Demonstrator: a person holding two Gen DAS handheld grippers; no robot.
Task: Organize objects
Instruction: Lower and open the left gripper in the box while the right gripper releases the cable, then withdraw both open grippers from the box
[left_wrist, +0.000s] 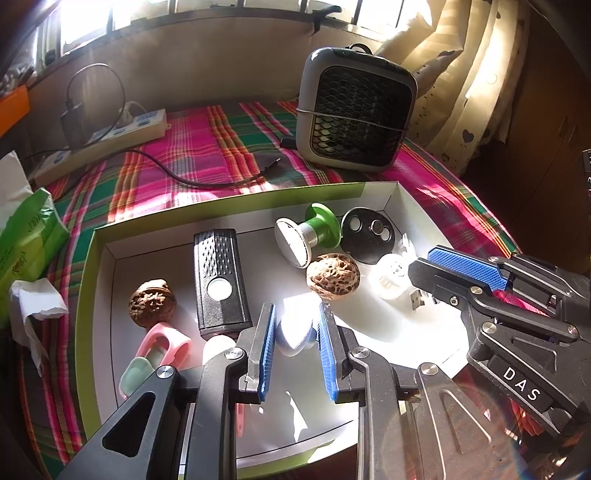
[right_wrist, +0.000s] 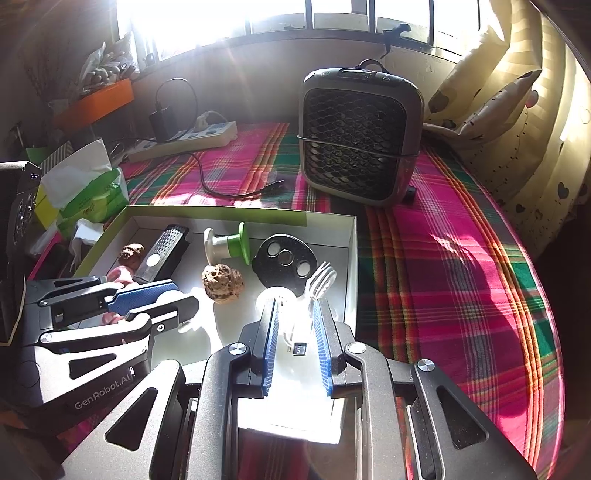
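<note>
Your box (left_wrist: 92, 280) already holds walnuts (left_wrist: 333, 276), flashlight (left_wrist: 218, 280) and spool (left_wrist: 308, 234); left gripper (left_wrist: 295, 332) straddles a white-blue item, right gripper (right_wrist: 295, 328) pinches the white USB cable (right_wrist: 300, 334).

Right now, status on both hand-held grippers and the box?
Left hand-held gripper straddles white-blue piece, grip unclear. Right hand-held gripper shut on white USB cable. Both over box; walnuts close by.

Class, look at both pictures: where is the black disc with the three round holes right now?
The black disc lies inside the white tray, near its far right corner. It sits just right of the green spool and behind the nearer walnut.
</note>
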